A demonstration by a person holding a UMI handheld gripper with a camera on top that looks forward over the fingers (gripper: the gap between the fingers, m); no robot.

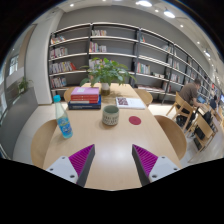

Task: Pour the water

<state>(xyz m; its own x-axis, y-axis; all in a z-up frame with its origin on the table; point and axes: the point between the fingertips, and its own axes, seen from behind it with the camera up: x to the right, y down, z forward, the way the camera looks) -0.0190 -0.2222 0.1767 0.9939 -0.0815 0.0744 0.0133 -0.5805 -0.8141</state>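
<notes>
A clear water bottle [63, 121] with a blue cap and blue label stands on the light wooden table [100, 145], ahead of my left finger. A grey mug [110, 115] sits further out, beyond the fingers near the table's middle. My gripper [112, 163] is open, its two magenta pads [82, 159] spread wide over bare tabletop with nothing between them. Both the bottle and the mug stand well apart from the fingers.
A stack of books [85, 97] and a potted plant [107, 72] stand at the table's far end, with an open magazine [129, 101] beside them. A red coaster [135, 120] lies right of the mug. Chairs ring the table; bookshelves [110, 50] line the back wall. A person [190, 95] sits far right.
</notes>
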